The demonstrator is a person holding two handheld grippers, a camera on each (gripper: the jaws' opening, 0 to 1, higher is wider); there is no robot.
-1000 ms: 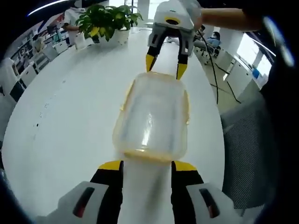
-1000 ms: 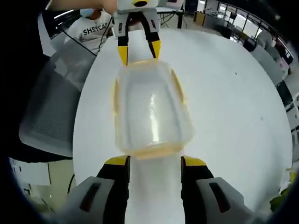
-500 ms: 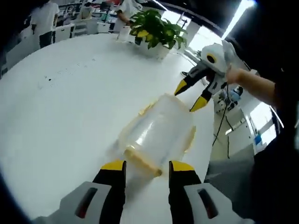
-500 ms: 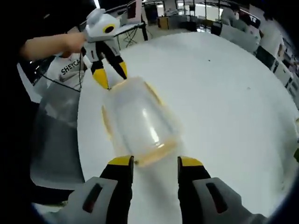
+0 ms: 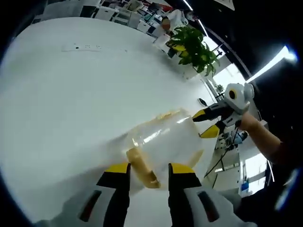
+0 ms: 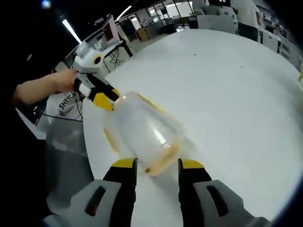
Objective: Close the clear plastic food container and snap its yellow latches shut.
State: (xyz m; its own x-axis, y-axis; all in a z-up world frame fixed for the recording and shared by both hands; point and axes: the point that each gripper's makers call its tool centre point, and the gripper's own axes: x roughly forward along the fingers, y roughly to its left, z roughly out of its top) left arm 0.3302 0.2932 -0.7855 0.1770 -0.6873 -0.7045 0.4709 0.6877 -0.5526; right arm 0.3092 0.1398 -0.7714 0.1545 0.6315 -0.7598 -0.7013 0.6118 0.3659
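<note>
The left tool [image 5: 144,168] is kept open with its jaws set either side of the near end latch [image 5: 141,169] of the clear container [image 5: 165,142], probably so that end can be pinned for snapping. The container is parked near the worktop [image 5: 61,94] edge, with loads of open white surface left beyond. The right tool [image 6: 155,163] is likewise spread open around the opposite end latch [image 6: 162,160].

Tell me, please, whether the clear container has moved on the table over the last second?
Cannot tell. Both cameras swung, so the container sits differently in each view, but the white table offers no fixed mark near it, though the left gripper and right gripper stay at its ends.
</note>
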